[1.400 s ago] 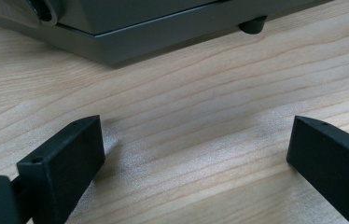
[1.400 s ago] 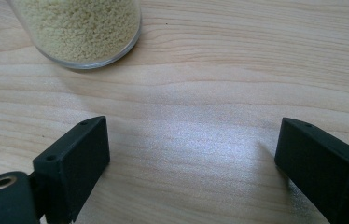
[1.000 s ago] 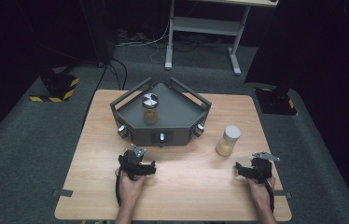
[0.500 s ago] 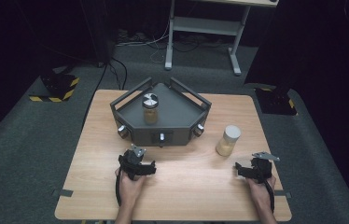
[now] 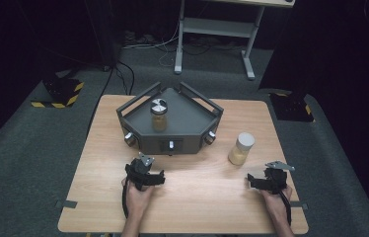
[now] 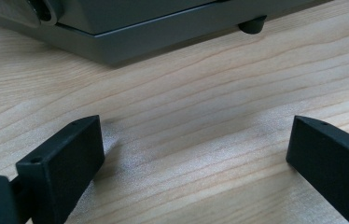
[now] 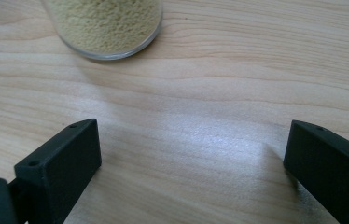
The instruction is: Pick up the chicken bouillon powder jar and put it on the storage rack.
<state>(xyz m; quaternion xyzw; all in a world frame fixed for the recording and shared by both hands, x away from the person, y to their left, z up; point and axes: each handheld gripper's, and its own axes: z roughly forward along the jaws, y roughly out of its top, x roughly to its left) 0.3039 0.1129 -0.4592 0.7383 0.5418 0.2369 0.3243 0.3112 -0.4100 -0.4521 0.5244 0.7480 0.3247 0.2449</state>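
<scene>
A grey angular device (image 5: 170, 123) with knobs on its front stands at the back middle of the wooden table (image 5: 197, 197). On top of it is a jar (image 5: 159, 116) with a silver lid. A second jar (image 5: 240, 148) of pale yellow grains with a cream lid stands on the table to the device's right. My left gripper (image 5: 145, 174) rests open on the table just in front of the device (image 6: 130, 32). My right gripper (image 5: 264, 180) rests open near the front right, just short of the grain jar (image 7: 105, 25). Nothing lies between either pair of jaws.
The table stands on dark grey carpet. A white metal stand (image 5: 217, 29) is behind it. Black and yellow striped blocks (image 5: 59, 94) lie on the floor at left and another (image 5: 293, 106) at right. Bare wood stretches between the two grippers.
</scene>
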